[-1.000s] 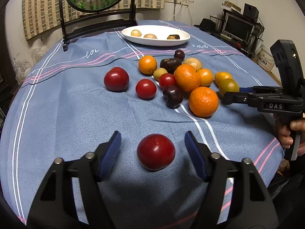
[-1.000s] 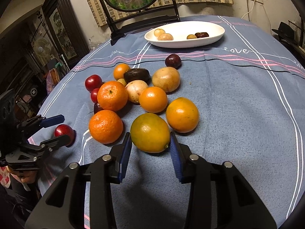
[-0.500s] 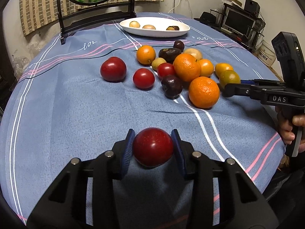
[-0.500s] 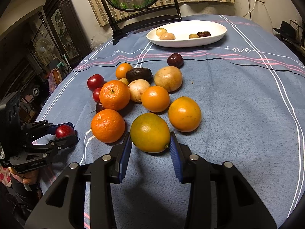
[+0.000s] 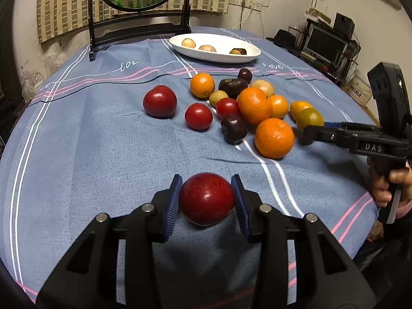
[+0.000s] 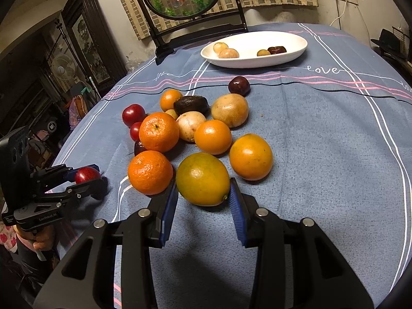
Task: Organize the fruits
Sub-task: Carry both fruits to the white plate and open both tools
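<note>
My left gripper [image 5: 206, 197] is shut on a red plum [image 5: 207, 198] and holds it just above the blue tablecloth; it also shows in the right wrist view [image 6: 86, 175]. My right gripper [image 6: 203, 193] is shut on a yellow-green citrus fruit [image 6: 203, 179] that rests on the cloth; it also shows in the left wrist view [image 5: 309, 119]. Several oranges, red plums, dark plums and tan fruits lie in a cluster [image 5: 247, 110] mid-table. A white oval dish [image 6: 288, 54] at the back holds several small fruits.
A framed round goldfish screen on a black stand [image 5: 140, 7] stands behind the dish. The tablecloth [image 5: 77, 154] drops away at the table's near edge. Shelves with electronics [image 5: 332, 43] stand at the far right.
My left gripper closed on the red plum and lifted it slightly off the cloth. My right gripper stayed shut on the yellow-green citrus fruit.
</note>
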### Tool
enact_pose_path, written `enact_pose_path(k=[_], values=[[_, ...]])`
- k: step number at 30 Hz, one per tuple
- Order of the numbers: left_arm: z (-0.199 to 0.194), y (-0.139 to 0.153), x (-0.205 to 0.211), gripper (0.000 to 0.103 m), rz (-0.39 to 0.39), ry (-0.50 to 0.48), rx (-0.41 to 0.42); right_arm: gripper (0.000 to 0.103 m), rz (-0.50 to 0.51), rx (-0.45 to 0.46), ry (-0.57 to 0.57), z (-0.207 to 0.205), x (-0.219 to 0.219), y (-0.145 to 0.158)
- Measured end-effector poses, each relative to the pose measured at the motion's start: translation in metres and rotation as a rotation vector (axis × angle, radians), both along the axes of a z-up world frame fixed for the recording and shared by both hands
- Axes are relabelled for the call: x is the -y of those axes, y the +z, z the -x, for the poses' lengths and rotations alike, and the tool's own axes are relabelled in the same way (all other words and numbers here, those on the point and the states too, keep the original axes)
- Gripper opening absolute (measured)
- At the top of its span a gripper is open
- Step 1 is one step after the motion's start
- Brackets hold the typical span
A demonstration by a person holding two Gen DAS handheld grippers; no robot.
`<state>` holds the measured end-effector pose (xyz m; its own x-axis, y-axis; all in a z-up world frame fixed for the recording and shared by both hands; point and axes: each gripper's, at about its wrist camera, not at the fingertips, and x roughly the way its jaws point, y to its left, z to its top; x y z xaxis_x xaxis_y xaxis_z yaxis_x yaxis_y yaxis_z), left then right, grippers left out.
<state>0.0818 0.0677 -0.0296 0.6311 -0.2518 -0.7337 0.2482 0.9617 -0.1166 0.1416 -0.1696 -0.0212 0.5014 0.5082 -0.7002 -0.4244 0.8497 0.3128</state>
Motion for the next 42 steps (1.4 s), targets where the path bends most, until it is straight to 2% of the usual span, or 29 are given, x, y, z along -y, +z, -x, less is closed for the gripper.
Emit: enact_pose_path(k=[8,11,16,20,24,28,31,34,42], values=[[-0.02,0.012,0.008,0.04,0.008,-0.026,-0.024,0.04,-0.026,0.022,0.018,-0.001,0.004,0.01],[-0.035,0.033,0.016,0.04,0.008,-0.06,-0.003,0.04,-0.065,0.052,0.011,-0.009,0.012,0.028],[-0.069,0.07,0.03,0.04,-0.005,-0.081,0.041,0.04,-0.06,0.129,-0.03,-0.042,0.021,0.06],[-0.117,0.094,0.036,0.04,0.049,-0.053,0.044,0.04,-0.053,0.175,-0.073,-0.085,0.027,0.081],[-0.174,0.106,0.043,0.04,0.084,-0.024,0.05,0.04,-0.054,0.185,-0.096,-0.124,0.027,0.085],[-0.236,0.101,0.058,0.04,0.076,0.012,0.052,0.04,-0.025,0.189,-0.103,-0.167,0.016,0.08],[-0.285,0.084,0.07,0.04,0.073,0.038,0.019,0.04,-0.008,0.157,-0.1,-0.198,0.008,0.067],[-0.322,0.067,0.077,0.04,0.076,0.056,-0.01,0.04,0.021,0.175,-0.084,-0.217,-0.002,0.057],[-0.37,0.031,0.085,0.04,0.037,0.07,-0.072,0.04,0.056,0.163,-0.029,-0.246,-0.02,0.034]])
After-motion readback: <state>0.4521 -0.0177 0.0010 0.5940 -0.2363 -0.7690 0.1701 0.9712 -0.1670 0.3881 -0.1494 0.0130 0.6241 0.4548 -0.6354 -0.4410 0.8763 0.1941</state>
